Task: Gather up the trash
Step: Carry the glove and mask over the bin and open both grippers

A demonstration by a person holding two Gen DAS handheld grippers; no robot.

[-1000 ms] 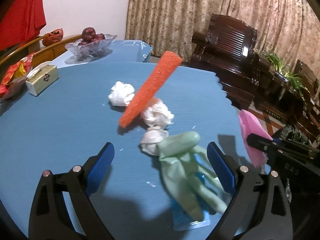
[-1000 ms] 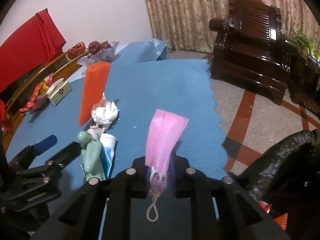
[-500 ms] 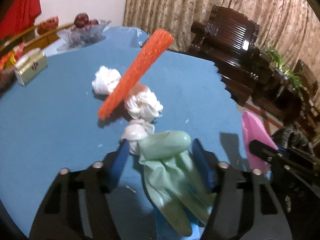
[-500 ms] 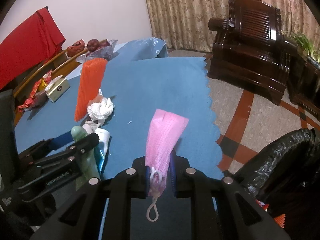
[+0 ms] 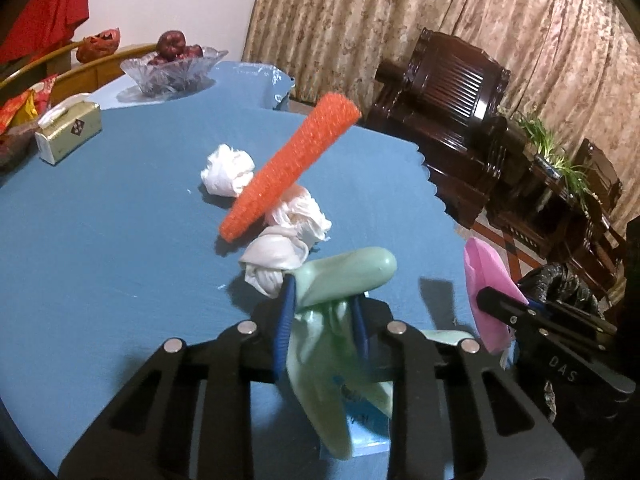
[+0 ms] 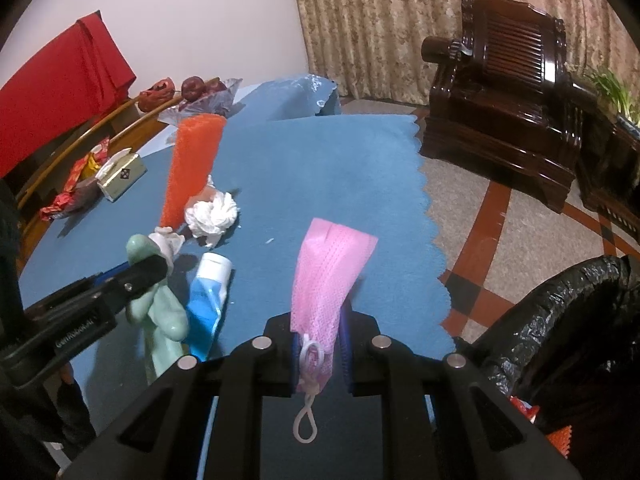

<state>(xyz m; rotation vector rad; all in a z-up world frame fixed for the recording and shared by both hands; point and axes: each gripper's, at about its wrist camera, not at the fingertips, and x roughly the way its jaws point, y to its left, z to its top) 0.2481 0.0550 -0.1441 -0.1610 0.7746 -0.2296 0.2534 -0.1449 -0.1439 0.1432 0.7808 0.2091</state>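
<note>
My left gripper (image 5: pixel 324 320) is shut on a pale green rubber glove (image 5: pixel 344 276) and holds it just above the blue table (image 5: pixel 100 220); the glove also shows in the right wrist view (image 6: pixel 160 312). My right gripper (image 6: pixel 320 344) is shut on a pink face mask (image 6: pixel 328 276), held near the table's right edge. On the table lie crumpled white tissues (image 5: pixel 228 172), an orange foam net sleeve (image 5: pixel 288 168) propped at a slant, and a blue and white tube (image 6: pixel 208 296).
A black-lined trash bin (image 6: pixel 560 320) stands on the floor at the lower right. A tissue box (image 5: pixel 68 132), a glass fruit bowl (image 5: pixel 172 72) and snack packets (image 5: pixel 20 112) sit at the table's far left. Dark wooden armchairs (image 5: pixel 452 104) stand behind.
My left gripper moved forward over the green glove, closed on it and lifted it slightly. The right gripper kept hold of the pink mask and barely moved.
</note>
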